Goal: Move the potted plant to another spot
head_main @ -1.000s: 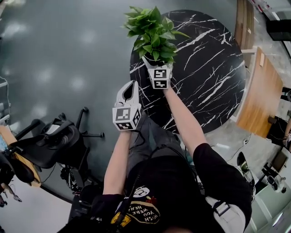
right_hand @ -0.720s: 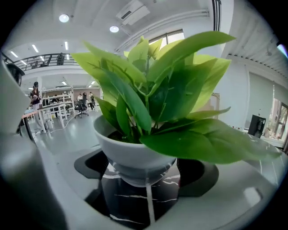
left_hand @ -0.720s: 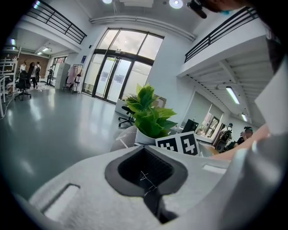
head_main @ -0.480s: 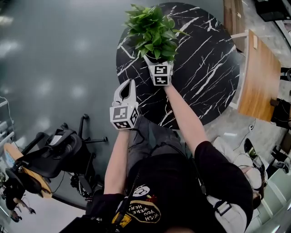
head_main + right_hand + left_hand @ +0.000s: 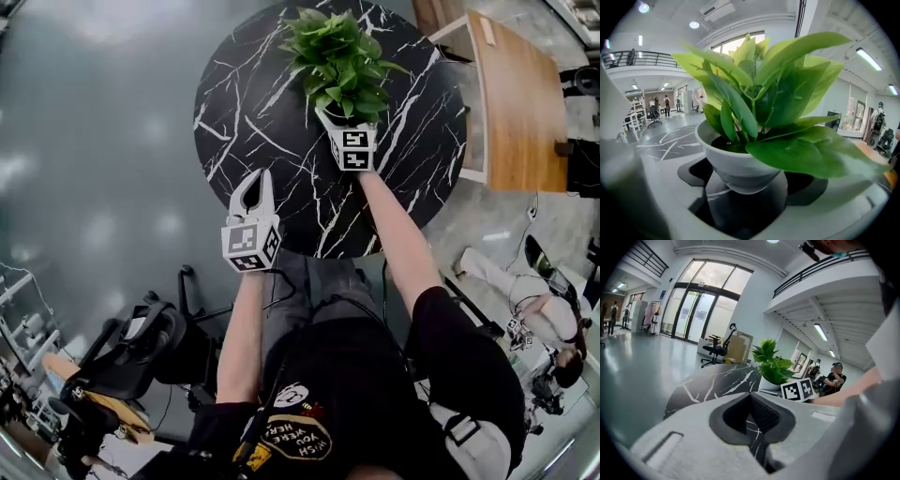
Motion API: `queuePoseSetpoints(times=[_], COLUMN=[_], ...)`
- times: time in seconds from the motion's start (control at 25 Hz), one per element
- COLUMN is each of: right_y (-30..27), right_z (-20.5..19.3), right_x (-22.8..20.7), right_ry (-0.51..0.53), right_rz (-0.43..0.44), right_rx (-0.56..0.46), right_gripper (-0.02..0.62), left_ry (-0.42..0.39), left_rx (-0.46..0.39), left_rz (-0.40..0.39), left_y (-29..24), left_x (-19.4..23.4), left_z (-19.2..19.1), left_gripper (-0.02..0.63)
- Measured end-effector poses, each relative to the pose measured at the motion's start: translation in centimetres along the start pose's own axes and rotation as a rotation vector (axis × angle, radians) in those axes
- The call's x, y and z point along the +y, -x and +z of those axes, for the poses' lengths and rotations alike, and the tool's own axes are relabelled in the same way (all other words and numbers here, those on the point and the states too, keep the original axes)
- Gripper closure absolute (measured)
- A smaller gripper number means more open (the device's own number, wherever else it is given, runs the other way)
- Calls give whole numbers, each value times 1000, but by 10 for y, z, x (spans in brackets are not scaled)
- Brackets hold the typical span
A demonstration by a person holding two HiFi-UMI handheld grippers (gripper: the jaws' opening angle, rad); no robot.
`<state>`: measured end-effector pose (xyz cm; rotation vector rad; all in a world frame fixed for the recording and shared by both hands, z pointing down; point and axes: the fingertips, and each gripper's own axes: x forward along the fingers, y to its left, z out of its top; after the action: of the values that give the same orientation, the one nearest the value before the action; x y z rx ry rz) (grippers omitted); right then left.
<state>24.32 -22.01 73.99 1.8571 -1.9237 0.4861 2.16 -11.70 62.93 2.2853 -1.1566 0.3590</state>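
Clearly the right claw (image 5: 345, 122) had the potted plant (image 5: 342, 56) in its grasp. Its jaws stood wide apart and pressed on either side of the white pot (image 5: 736, 161), low on the bowl, with the leaves spreading above and over them. The plant sat upright over the far right part of the round black marble bench (image 5: 244, 103). Whether its base touched the stone or hung just clear of it could not be told for sure. The left claw (image 5: 252, 183) was closed on nothing, by the bench's near edge and well apart from the plant.

To do the carry well, the pot probably needed holding level, since the grip sat below its widest part and a tilt could have let it slip or spill soil. A bare patch of marble away from the rim looked the safest landing place, and the jaws should have parted only once the base rested flat. The idle claw was best held out of the path.
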Motion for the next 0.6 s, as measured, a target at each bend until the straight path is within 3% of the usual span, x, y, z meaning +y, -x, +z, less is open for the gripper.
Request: queuePoseSetpoints(times=[0.6], right_y=[119], right_z=[-72], right_x=[-243], right_ry=[-116], right_rz=[-363], right_rx=[58], right_gripper=[117], left_ry=[-74], left_rx=[71], left_rz=[-161], left_y=[-39], left_x=[-86], left_z=[-15], left_gripper=[603])
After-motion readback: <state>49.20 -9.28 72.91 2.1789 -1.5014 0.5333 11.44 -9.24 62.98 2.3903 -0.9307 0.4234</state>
